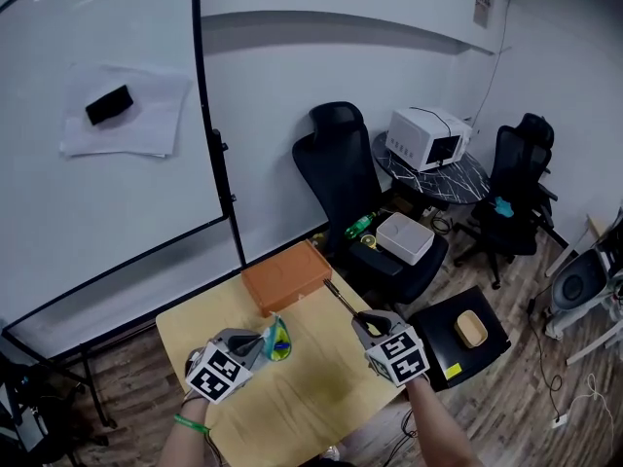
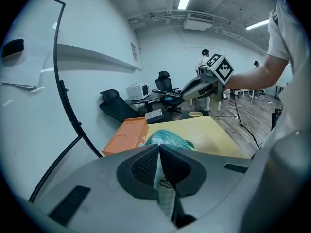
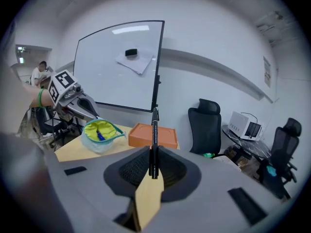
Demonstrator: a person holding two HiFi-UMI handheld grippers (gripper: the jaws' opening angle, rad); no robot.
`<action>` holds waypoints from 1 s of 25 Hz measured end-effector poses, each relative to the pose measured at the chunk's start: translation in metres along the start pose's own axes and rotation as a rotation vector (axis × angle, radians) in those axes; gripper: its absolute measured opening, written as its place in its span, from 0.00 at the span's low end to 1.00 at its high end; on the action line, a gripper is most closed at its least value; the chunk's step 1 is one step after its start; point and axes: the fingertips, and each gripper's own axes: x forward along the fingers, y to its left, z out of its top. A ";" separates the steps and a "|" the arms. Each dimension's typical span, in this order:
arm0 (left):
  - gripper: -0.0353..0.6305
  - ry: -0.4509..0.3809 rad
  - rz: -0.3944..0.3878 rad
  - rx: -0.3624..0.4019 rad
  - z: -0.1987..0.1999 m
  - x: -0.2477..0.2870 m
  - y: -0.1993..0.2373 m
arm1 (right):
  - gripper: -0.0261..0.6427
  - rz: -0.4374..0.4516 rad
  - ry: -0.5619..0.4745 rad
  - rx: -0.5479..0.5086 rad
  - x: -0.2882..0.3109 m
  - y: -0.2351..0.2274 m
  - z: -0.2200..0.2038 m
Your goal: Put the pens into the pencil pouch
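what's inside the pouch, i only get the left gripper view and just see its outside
observer: the right gripper view looks into the open mouth of the pouch: yellow-green lining, one blue pen in it.
operator: and is the right gripper holding anything
observer: yes, the right gripper is shut on a black pen that sticks out past its tips.
operator: how close is that pen to the pouch
observer: in the head view they are apart, both above the table, the pen's tip pointing toward the orange box, not the pouch.
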 end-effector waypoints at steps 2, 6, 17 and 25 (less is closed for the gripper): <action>0.07 -0.008 -0.003 0.015 0.003 -0.003 -0.001 | 0.13 0.035 0.015 -0.045 -0.007 0.009 0.001; 0.07 -0.003 -0.006 0.035 0.004 -0.009 -0.001 | 0.13 0.120 0.059 -0.158 -0.010 0.032 -0.001; 0.07 0.009 -0.020 0.078 0.006 -0.010 -0.010 | 0.13 0.390 0.199 -0.353 -0.003 0.097 -0.019; 0.07 0.009 -0.036 0.114 0.011 -0.008 -0.025 | 0.13 0.468 0.299 -0.439 0.003 0.124 -0.037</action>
